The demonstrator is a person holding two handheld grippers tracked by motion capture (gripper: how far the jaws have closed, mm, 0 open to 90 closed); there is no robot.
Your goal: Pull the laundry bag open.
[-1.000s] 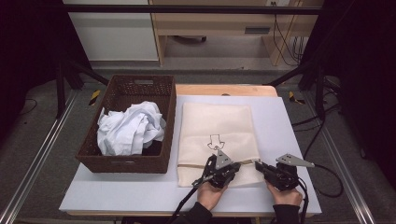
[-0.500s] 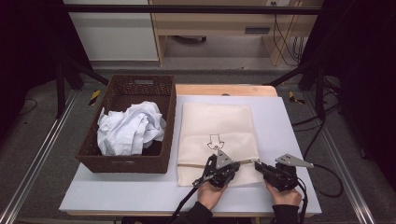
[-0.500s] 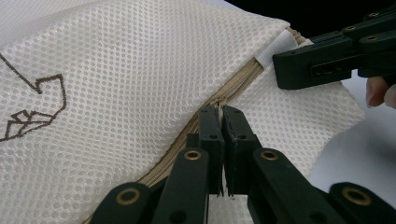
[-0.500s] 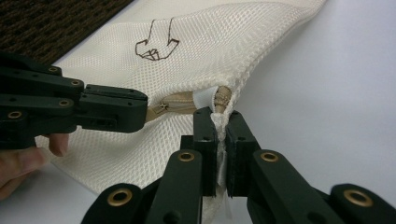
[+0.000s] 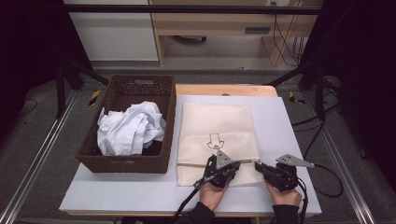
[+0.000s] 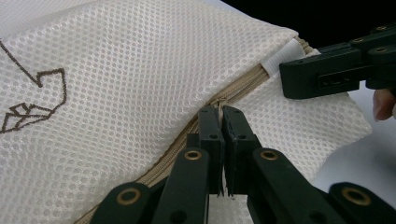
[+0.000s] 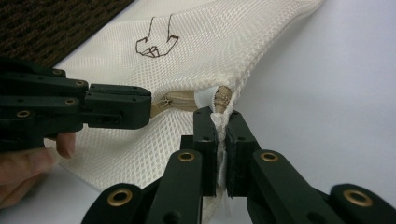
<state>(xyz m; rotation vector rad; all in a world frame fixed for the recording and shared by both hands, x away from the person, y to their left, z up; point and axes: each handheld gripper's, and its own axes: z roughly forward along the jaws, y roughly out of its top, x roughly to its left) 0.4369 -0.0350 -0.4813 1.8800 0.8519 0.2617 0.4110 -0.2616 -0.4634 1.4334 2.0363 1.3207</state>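
A cream mesh laundry bag (image 5: pixel 217 126) with a small line drawing lies flat on the white table (image 5: pixel 289 121). Its beige zipper (image 6: pixel 243 88) runs along the near end. My left gripper (image 6: pixel 222 112) is shut on a thin cream tab at the zipper. In the high view the left gripper (image 5: pixel 235 165) sits on the bag's near edge, pointing right. My right gripper (image 7: pixel 222 116) is shut on the bag's corner by the zipper end (image 7: pixel 223 95). From the high view, the right gripper (image 5: pixel 258 166) points left, facing the other. The two sets of tips are a short gap apart.
A dark wicker basket (image 5: pixel 126 86) stands left of the bag, holding crumpled white cloth (image 5: pixel 130 128). The table's front edge lies just behind both hands. Bare table surface stretches to the right of the bag.
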